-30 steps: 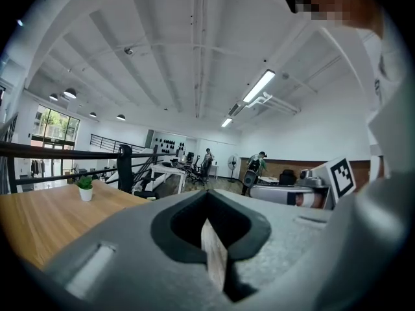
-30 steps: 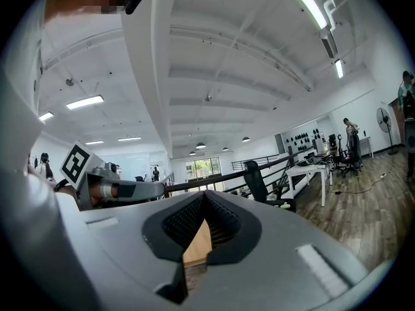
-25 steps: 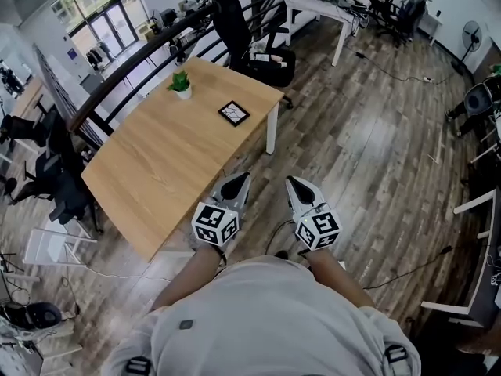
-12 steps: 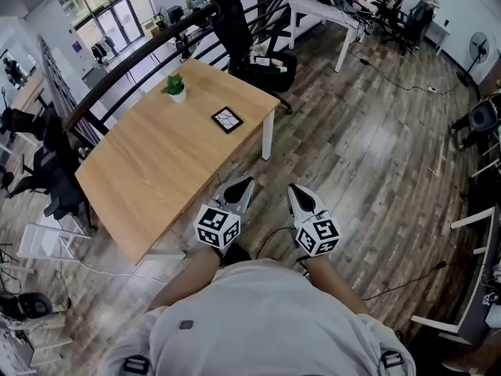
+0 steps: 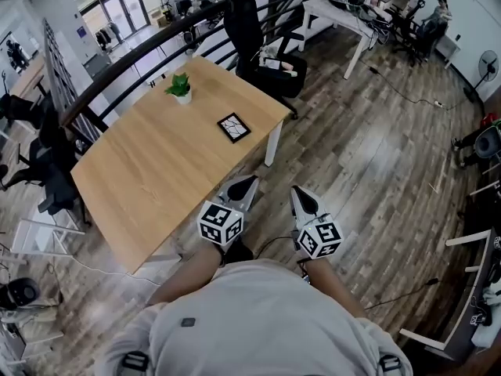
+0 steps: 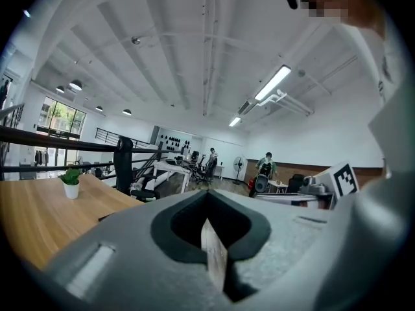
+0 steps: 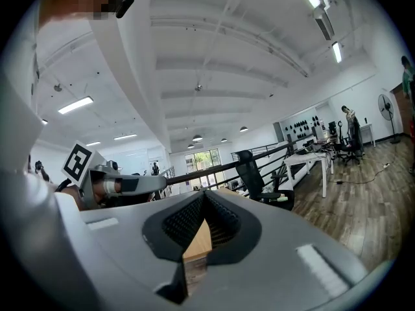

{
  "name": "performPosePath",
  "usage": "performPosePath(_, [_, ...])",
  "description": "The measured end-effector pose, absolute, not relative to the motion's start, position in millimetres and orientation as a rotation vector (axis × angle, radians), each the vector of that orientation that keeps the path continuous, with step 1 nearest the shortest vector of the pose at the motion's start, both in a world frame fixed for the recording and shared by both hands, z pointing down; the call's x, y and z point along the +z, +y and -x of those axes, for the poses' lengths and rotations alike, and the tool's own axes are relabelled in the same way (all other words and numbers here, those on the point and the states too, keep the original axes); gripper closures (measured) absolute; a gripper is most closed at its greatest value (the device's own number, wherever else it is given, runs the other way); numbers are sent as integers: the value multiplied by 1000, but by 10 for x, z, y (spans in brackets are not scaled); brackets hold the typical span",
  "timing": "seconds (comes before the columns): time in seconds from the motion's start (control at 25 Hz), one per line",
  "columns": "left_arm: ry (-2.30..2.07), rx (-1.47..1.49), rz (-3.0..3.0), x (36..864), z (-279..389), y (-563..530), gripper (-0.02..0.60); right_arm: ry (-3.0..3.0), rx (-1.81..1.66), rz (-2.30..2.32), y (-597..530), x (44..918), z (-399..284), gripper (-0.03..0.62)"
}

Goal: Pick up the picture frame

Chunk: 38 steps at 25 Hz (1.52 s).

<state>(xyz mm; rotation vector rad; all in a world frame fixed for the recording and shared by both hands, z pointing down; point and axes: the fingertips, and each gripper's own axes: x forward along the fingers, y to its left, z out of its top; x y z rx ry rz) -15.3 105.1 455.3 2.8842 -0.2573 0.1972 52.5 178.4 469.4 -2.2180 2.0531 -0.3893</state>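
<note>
Picture frame: lies flat on the bench, near its far right corner, untouched.
Left gripper: just off the bench's near right edge; its fingers are pressed together with nothing between them.
Right gripper: further off that same edge, over the floor; its fingers are likewise pressed together and empty.
Risk, fingers: unless they spread before reaching the frame, they will likely shove it across the bench instead of taking it.
Risk, flat frame: it offers only a thin edge, so a poor pinch could tip it or slide it off the bench's right edge close by.
Risk, potted plant: it stands beyond the frame, toward the bench's far edge, where an overshoot could knock it.
Head view only: shows the frame's place on the bench and both grippers together.
Gripper views only: show the closed fingers up close; the left one shows the plant but not clearly the frame.
</note>
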Motion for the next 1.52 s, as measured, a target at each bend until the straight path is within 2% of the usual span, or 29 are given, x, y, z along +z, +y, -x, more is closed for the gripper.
performPosePath(0.48, [-249, 153, -2888, 4420, 20, -448, 578, 2086, -360, 2218, 242, 4533, -631, 585])
performPosePath(1.08, [-448, 139, -2830, 4550, 537, -1520, 578, 2279, -395, 2083, -983, 4605, -199, 585])
performPosePath(1.52, [-676, 142, -2797, 4571, 249, -2075, 578, 2422, -426, 1898, -1652, 4657, -612, 585])
